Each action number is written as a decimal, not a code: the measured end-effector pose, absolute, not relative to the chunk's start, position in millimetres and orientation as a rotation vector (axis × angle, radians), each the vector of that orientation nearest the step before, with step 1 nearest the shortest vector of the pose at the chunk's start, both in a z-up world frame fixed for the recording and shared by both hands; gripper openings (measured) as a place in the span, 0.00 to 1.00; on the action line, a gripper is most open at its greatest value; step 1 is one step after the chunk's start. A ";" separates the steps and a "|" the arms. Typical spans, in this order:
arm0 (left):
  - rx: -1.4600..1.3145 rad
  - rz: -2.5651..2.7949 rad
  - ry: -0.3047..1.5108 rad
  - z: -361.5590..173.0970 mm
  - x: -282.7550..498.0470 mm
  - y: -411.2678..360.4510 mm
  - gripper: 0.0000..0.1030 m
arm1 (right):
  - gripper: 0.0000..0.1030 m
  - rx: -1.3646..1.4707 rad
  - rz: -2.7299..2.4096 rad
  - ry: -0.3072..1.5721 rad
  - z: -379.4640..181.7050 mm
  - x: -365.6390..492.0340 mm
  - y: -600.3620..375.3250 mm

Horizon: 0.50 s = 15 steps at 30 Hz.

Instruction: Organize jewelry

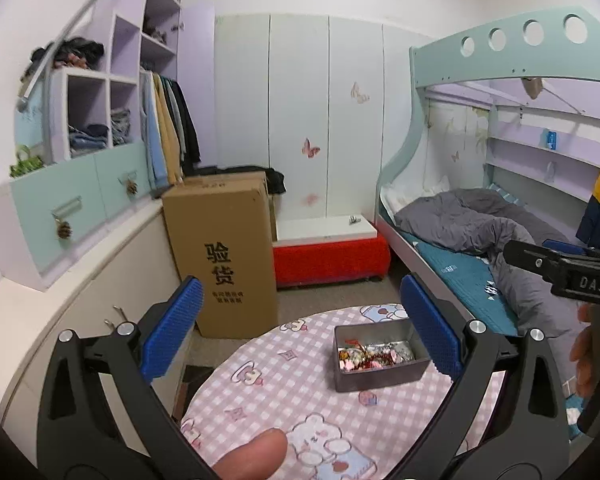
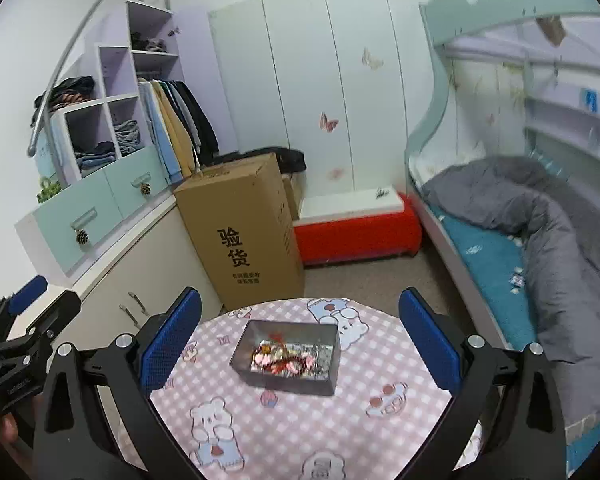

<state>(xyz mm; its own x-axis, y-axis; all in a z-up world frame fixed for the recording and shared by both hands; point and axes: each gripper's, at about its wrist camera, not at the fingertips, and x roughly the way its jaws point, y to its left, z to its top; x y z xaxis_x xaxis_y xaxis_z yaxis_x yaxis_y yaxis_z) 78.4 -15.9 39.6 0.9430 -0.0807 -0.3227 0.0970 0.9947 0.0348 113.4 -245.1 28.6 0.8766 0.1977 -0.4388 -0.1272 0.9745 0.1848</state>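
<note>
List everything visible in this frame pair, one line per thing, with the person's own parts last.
table: one, round, pink checked cloth with bear prints, foreground.
tin box: one, grey, open, on the table.
jewelry: mixed pile, red, pink, silver, inside the tin box.
cardboard box: one, brown, on the floor behind the table.
red bench: one, white top, by the wardrobe.
wardrobe: white doors, butterfly stickers.
bunk bed: mint frame, grey duvet, right.
shelf unit: lilac and mint, clothes, left.
left gripper: blue pads, open, empty.
right gripper: blue pads, open, empty.
</note>
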 end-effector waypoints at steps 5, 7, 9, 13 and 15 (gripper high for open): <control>0.029 -0.118 0.311 35.0 30.1 -15.7 0.94 | 0.92 0.085 0.142 0.406 22.0 58.1 -228.4; 0.041 -0.103 0.299 32.7 13.9 -17.5 0.94 | 0.92 0.076 0.127 0.391 17.2 45.2 -225.2; 0.051 -0.098 0.285 30.7 -1.6 -18.9 0.94 | 0.92 0.064 0.107 0.374 13.0 31.0 -224.0; 0.043 -0.082 0.260 30.3 -24.6 -18.2 0.94 | 0.92 0.035 0.065 0.338 11.0 6.8 -221.9; 0.024 -0.071 0.245 31.4 -34.9 -15.5 0.94 | 0.92 0.034 0.056 0.316 12.6 -5.7 -221.7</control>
